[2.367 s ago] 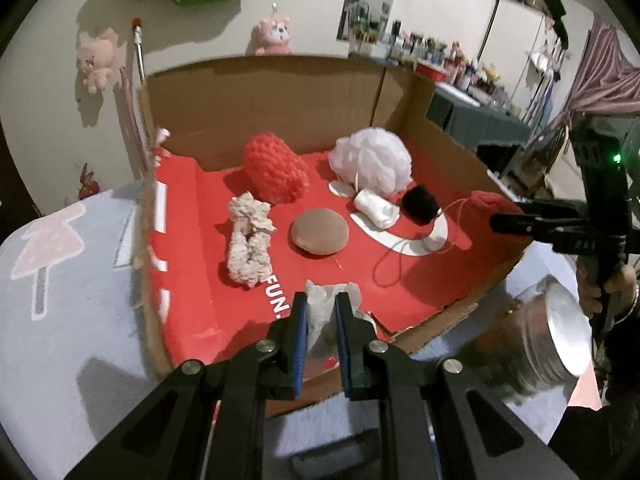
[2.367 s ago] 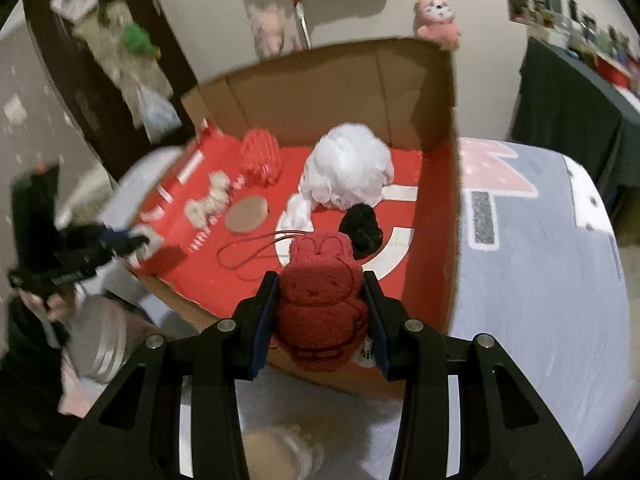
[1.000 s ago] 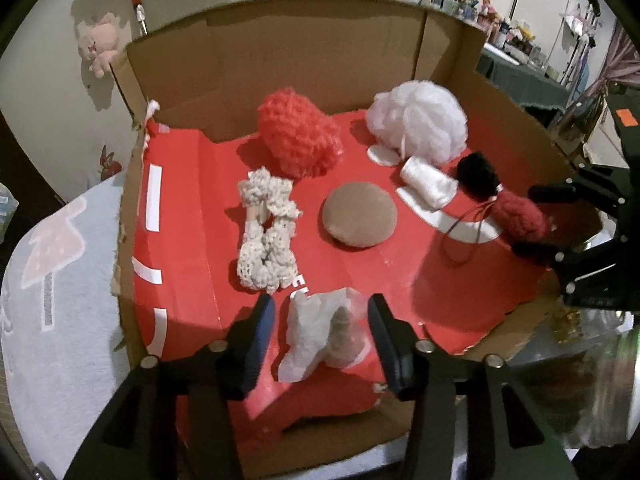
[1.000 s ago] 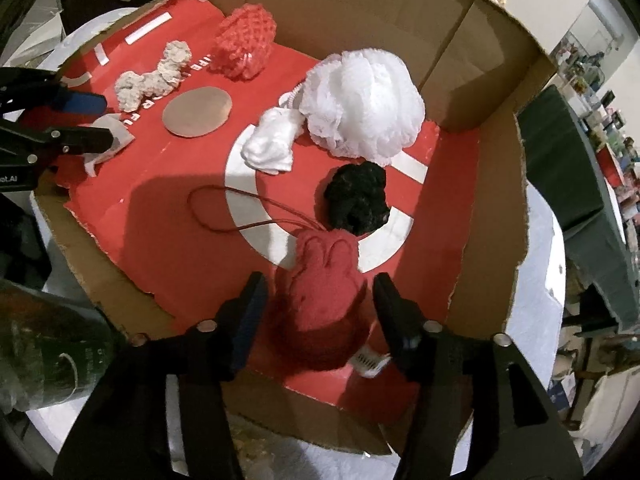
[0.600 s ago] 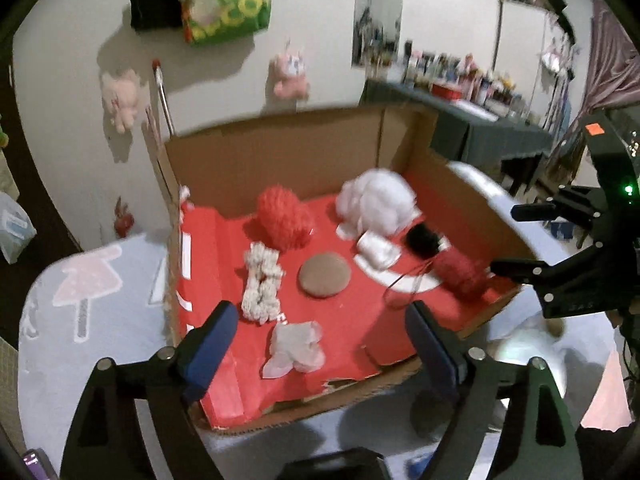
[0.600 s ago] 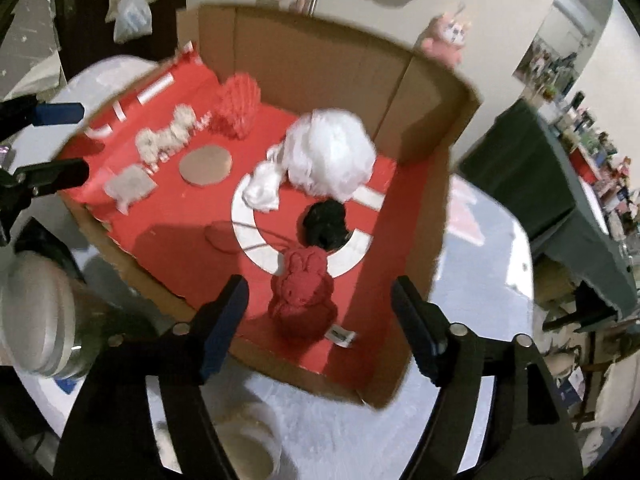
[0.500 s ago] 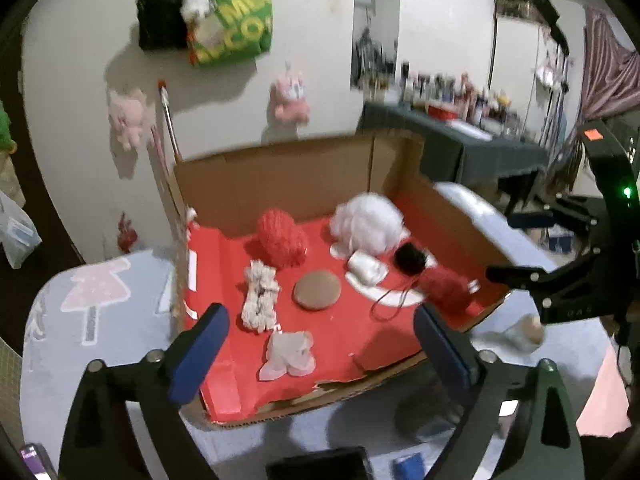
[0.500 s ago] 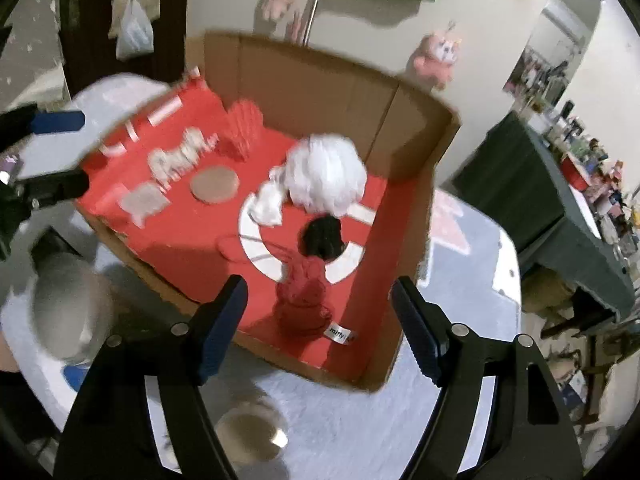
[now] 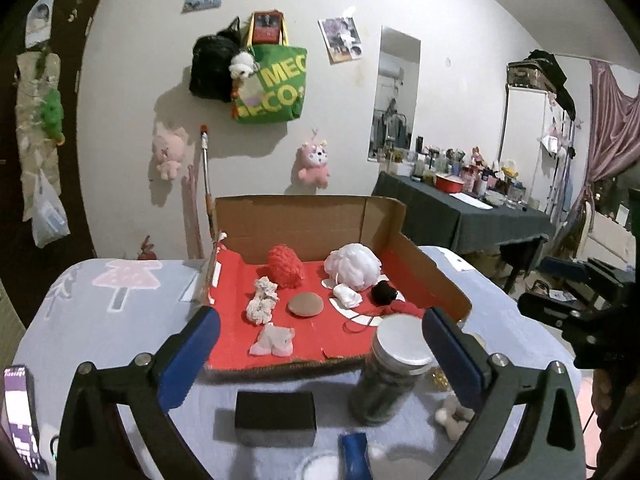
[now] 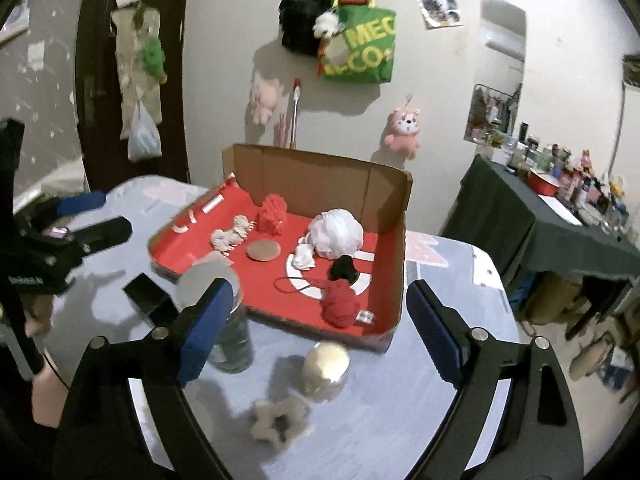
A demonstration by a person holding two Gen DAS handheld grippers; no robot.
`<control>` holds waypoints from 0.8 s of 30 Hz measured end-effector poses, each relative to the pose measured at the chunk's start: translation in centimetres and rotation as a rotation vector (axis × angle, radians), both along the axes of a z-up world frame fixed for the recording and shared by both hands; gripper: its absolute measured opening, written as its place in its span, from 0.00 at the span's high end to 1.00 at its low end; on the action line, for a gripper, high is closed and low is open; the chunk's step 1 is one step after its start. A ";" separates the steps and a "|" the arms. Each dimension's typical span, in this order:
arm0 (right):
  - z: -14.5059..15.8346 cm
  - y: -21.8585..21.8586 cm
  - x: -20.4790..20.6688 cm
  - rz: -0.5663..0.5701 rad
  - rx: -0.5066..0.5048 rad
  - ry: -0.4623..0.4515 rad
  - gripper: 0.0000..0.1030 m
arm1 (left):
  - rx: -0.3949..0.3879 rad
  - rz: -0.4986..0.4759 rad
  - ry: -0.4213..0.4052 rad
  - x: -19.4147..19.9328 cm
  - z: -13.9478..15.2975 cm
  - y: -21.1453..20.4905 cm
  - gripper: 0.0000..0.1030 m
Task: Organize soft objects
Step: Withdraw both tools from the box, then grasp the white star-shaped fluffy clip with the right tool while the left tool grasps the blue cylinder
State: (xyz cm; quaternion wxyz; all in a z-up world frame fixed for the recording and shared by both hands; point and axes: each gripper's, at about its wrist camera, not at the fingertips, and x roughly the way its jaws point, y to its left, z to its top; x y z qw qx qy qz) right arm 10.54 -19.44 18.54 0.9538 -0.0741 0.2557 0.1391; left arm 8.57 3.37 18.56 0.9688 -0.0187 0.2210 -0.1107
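Observation:
A cardboard box (image 9: pixel 304 216) with a red floor holds several soft things: a red knit ball (image 9: pixel 285 266), a white pouf (image 9: pixel 352 267), a cream crochet strip (image 9: pixel 262 306), a brown pad (image 9: pixel 305 304), a black pompom (image 9: pixel 383 294), a pale cloth (image 9: pixel 273 341) and a red plush bunny (image 10: pixel 340 303). My left gripper (image 9: pixel 320 356) is open and empty, pulled back in front of the box. My right gripper (image 10: pixel 320 328) is open and empty, back from the box's near right corner. A pale scrunchie (image 10: pixel 280 424) lies on the table outside the box.
A lidded glass jar (image 9: pixel 390 372), a black block (image 9: pixel 275 418) and a blue thing (image 9: pixel 354 454) stand in front of the box. A round metal lid (image 10: pixel 325 364) lies near the scrunchie. A phone (image 9: pixel 18 416) lies at the table's left edge.
Both grippers let go of the pale cloth and the red bunny inside the box, opened wide, and pulled back and up away from the box.

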 end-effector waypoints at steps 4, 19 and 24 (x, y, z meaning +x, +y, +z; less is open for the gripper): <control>-0.7 -0.1 -2.6 -0.022 0.023 -0.036 0.13 | 0.036 0.027 -0.053 -2.8 -0.8 -0.7 0.00; -7.4 -0.3 -7.6 -0.106 0.097 -0.081 0.12 | -0.004 0.047 -0.042 -6.8 -7.0 -1.4 0.00; -10.7 -0.4 -7.2 -0.130 0.095 -0.017 0.12 | 0.004 0.053 0.024 -6.4 -10.1 -1.8 0.00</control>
